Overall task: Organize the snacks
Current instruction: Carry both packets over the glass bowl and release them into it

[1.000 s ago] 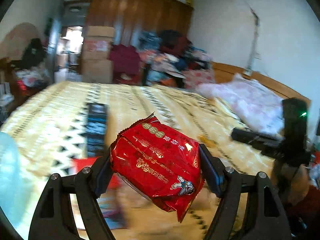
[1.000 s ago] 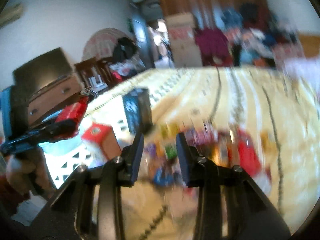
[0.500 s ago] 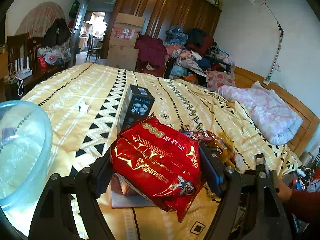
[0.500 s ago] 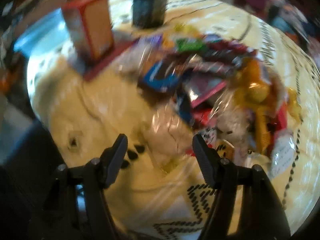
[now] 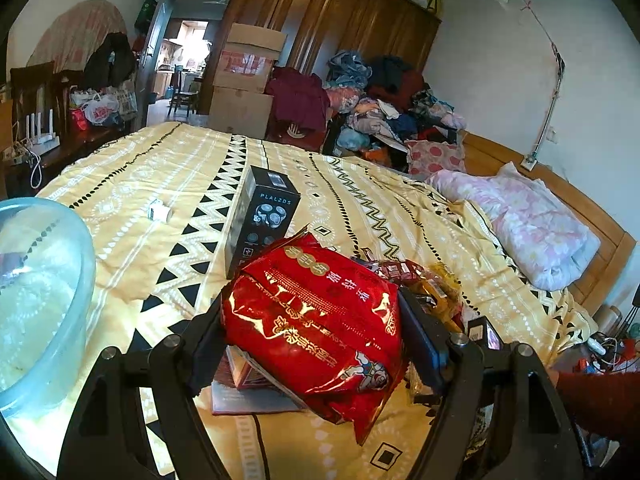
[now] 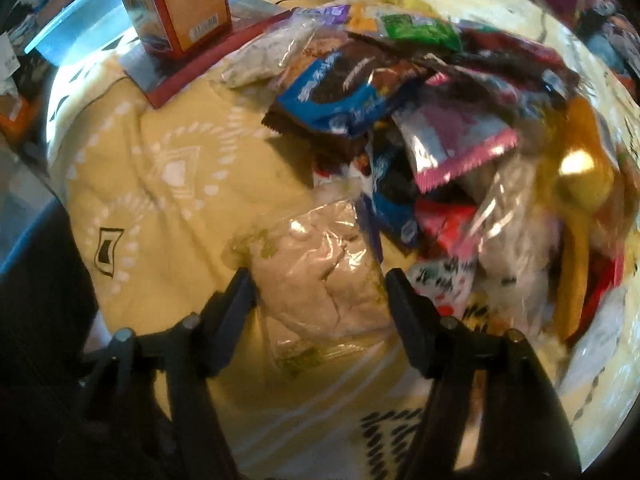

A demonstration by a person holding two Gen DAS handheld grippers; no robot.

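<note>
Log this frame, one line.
step: organize snacks | left claw: shut on red snack bag | right claw: open, straddling clear bag

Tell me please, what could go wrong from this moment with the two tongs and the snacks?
The left tongs hold the red snack bag by its puffy sides; squeezing may crush the contents, or the bag may slip out. The right tongs stand open around a clear pale bag beside the snack pile; closing may snag neighbouring wrappers.

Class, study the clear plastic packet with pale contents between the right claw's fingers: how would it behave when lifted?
The clear plastic packet of pale contents looks crinkled and soft, so it would probably sag. Its glossy film may slip. The right claw is open around it.
</note>
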